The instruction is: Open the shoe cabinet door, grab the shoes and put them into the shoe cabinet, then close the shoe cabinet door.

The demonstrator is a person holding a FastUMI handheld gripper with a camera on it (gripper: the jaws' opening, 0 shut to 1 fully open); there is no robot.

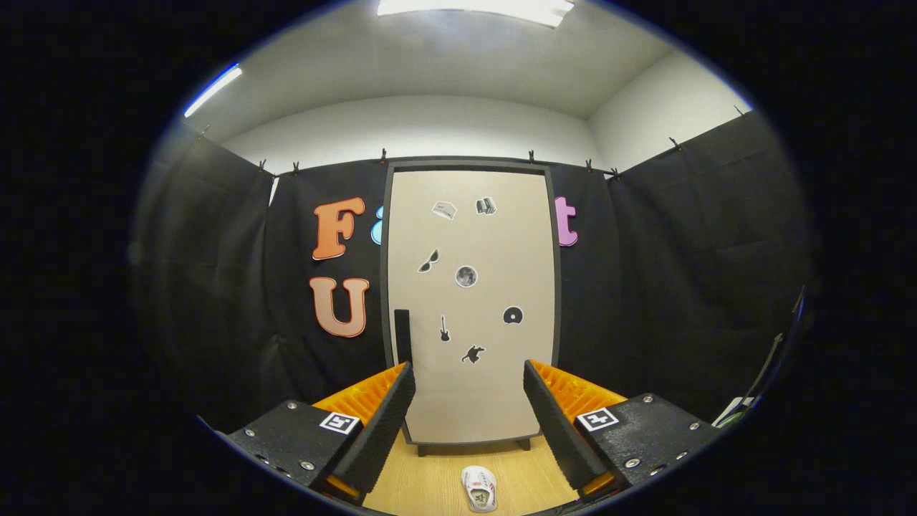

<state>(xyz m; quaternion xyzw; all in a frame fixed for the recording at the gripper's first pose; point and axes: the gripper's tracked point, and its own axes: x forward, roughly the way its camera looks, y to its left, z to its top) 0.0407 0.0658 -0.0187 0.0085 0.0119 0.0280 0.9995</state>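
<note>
Shoe cabinet (469,301) shut, on wooden floor (430,480); shoe (479,488) before it; tool (469,387) wide open, empty.

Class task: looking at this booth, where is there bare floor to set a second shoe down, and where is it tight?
Bare wooden floor lies on either side of the white shoe, between it and each finger of the open tongs, and ahead of it up to the closed cabinet door. It is tightest at the cabinet's feet, below the door.

Cloth-walled booth (688,272), shoe cabinet (469,401)
</note>
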